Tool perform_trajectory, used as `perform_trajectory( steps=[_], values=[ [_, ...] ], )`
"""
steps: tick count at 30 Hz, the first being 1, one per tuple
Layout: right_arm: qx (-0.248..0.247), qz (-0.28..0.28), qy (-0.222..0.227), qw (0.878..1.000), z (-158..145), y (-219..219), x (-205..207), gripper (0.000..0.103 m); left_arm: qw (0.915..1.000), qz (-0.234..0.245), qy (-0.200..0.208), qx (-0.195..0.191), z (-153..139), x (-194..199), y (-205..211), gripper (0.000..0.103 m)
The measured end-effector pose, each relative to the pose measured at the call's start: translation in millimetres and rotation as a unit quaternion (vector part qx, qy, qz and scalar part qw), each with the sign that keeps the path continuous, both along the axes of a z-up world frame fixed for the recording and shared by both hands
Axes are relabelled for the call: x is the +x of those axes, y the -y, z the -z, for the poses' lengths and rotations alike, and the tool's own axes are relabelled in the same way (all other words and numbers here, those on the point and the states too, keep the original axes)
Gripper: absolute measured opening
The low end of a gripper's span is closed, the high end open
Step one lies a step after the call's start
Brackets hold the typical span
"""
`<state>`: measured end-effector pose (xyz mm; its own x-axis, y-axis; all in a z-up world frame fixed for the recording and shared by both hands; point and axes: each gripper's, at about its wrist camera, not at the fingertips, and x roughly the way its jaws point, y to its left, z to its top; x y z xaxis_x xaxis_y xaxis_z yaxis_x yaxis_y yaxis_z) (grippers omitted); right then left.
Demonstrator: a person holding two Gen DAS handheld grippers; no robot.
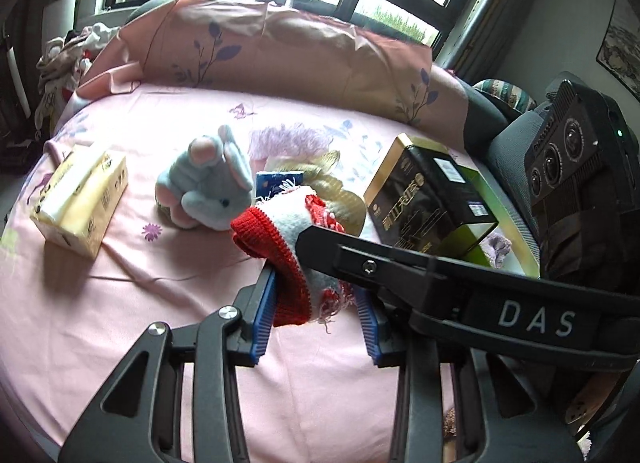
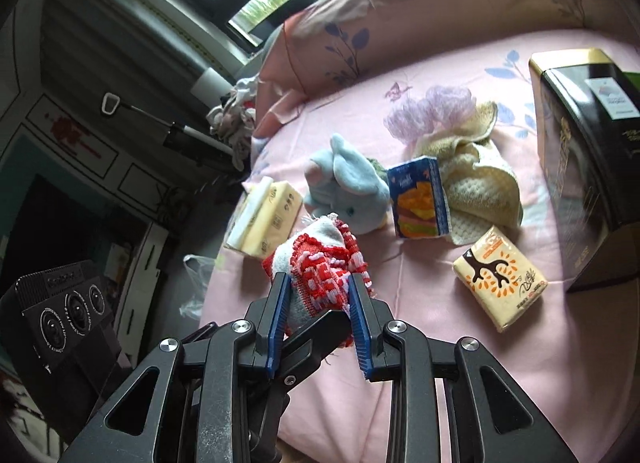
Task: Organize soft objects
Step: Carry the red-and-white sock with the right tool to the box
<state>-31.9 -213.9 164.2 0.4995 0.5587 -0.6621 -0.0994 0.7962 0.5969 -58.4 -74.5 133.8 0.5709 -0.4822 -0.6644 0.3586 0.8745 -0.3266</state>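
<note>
A red and white knitted cloth (image 1: 290, 263) with fringe hangs above the pink bed (image 1: 120, 303), held by both grippers. My left gripper (image 1: 316, 311) is shut on its red-edged lower part, blue pads (image 1: 262, 319) on each side. In the right wrist view my right gripper (image 2: 320, 303) is shut on the patterned part of the same knitted cloth (image 2: 320, 263). Each gripper's black finger crosses the other's view. A grey plush toy (image 1: 208, 179) and a crumpled yellow towel (image 2: 476, 179) lie on the bed behind.
On the sheet lie a large tissue pack (image 1: 80, 199) at left, a small tissue pack (image 2: 500, 279), a blue burger-print box (image 2: 418, 199) and a black and gold tin (image 1: 428, 199) at right. Pink pillows (image 1: 280, 43) line the far side. The bed's left edge drops to the floor.
</note>
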Motion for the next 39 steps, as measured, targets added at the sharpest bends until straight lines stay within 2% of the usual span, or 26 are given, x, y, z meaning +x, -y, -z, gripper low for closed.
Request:
perform_trajectory(
  steps=[11, 16, 23, 30, 39],
  values=[
    [-0.022, 0.032, 0.073, 0.997, -45.8, 24.7, -25.3, 0.032, 0.9964, 0.021, 0.081, 0.012, -35.9, -19.9, 38.8, 0.035],
    [0.0, 0.043, 0.092, 0.995, -56.2, 47.1, -35.2, 0.031, 0.9934, 0.043, 0.106, 0.005, -48.2, -26.0, 52.0, 0.035],
    [0.011, 0.081, 0.116, 0.99, -65.8, 83.0, -49.0, 0.032, 0.9886, 0.077, 0.128, 0.019, -63.6, -31.5, 90.7, 0.035],
    [0.025, 0.146, 0.138, 0.979, -70.6, 135.6, -66.8, 0.032, 0.9807, 0.129, 0.145, 0.025, -73.6, -36.4, 143.6, 0.035],
    [0.051, 0.256, 0.143, 0.955, -58.8, 212.8, -96.6, 0.032, 0.9625, 0.218, 0.158, 0.038, -68.9, -40.6, 230.2, 0.035]
  ],
)
